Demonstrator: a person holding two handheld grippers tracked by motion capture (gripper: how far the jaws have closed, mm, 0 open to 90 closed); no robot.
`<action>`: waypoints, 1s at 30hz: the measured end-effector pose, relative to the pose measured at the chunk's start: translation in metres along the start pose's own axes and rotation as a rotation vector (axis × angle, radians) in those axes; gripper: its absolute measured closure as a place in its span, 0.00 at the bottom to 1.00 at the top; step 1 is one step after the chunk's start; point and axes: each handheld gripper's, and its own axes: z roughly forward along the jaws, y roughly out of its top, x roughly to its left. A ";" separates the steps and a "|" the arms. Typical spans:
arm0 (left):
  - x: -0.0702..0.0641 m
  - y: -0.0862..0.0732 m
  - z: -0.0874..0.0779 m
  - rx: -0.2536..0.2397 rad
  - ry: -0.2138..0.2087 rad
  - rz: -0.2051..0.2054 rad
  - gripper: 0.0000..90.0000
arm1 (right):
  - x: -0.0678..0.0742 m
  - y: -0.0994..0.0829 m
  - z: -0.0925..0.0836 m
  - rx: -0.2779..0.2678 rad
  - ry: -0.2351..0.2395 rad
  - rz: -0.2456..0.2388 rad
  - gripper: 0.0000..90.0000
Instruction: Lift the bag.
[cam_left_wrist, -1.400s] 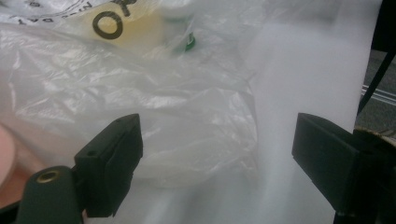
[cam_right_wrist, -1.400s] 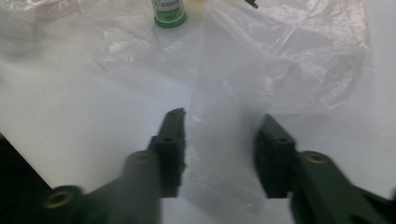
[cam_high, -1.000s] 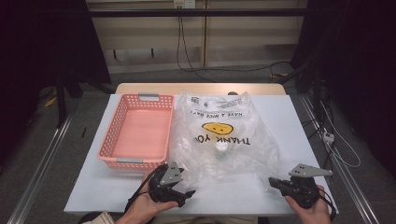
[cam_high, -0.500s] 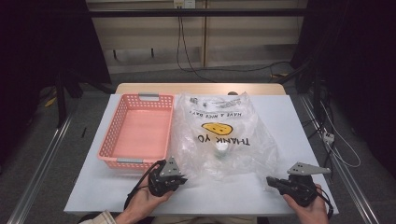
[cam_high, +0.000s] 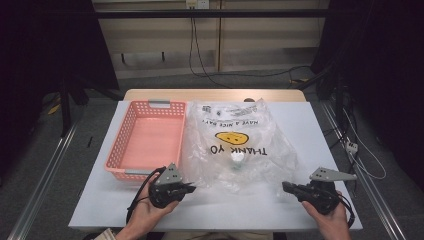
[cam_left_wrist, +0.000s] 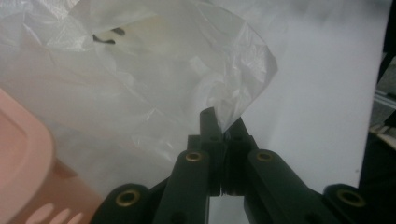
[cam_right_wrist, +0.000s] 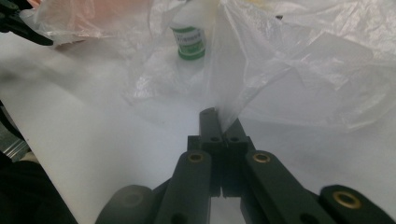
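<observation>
clear plastic bag (cam_high: 240, 145) lies mid-frame on white table (cam_high: 310, 125), just right of pink basket (cam_high: 147, 142). left gripper (cam_high: 187, 188) & right gripper (cam_high: 286, 186), bottom of frame, each w/ jaws pressed together pinching bag's near edge. small green-label bottle (cam_right_wrist: 189, 42) inside bag.

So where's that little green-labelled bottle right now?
The bottle lies inside the clear plastic bag at the table's middle in the high view, just right of the pink basket.
</observation>
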 end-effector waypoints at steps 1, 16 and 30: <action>0.000 0.003 -0.002 -0.005 0.003 0.004 0.99 | 0.000 0.002 -0.001 -0.007 -0.002 0.000 1.00; 0.020 0.049 -0.025 -0.160 0.002 -0.024 1.00 | -0.012 0.050 -0.023 -0.139 -0.025 -0.020 1.00; 0.039 0.089 -0.059 -0.303 0.061 -0.023 1.00 | -0.018 0.097 -0.030 -0.249 -0.040 -0.052 1.00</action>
